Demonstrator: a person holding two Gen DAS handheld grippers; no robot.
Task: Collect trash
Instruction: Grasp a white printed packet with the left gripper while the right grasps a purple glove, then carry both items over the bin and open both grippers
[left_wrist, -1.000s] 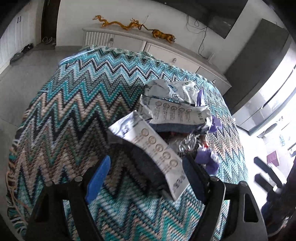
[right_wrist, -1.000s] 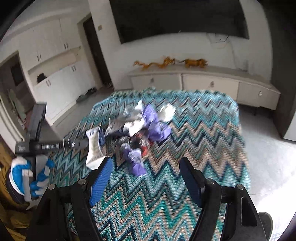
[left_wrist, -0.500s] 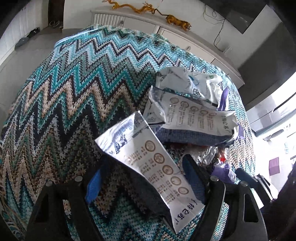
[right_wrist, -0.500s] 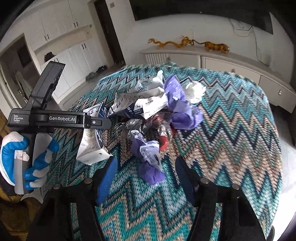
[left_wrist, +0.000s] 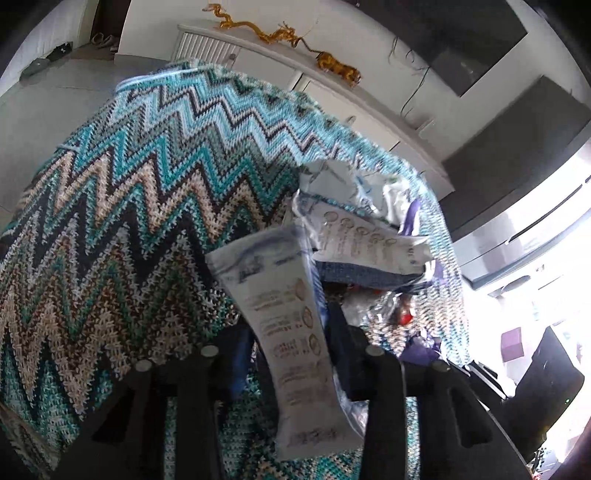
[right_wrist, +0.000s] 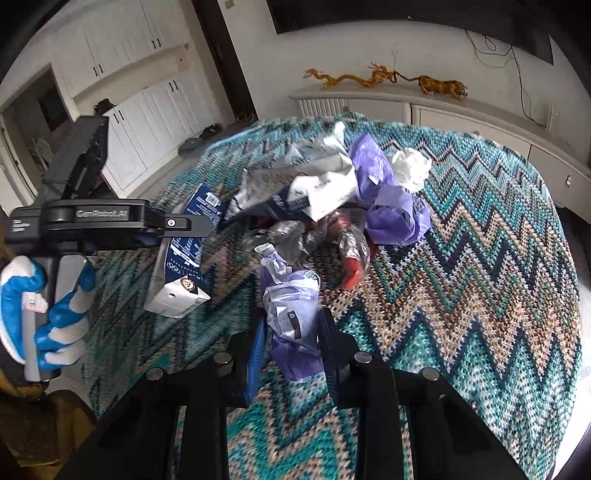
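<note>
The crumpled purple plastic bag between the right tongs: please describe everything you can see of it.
The crumpled purple plastic bag is thin, glossy film, lilac with whitish folds and a small dark mark on one face. It stands as a tall wad on the zigzag knitted cloth, at the near edge of the trash pile. The right tongs, which have just been closing, press it from both sides.

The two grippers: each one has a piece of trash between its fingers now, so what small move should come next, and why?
Probably lift both straight up. The left gripper has just closed on the flattened carton, the right gripper on the purple wrapper. Both pieces lie beside the trash pile on the zigzag cloth, so rising should free them without dragging the rest.
</note>
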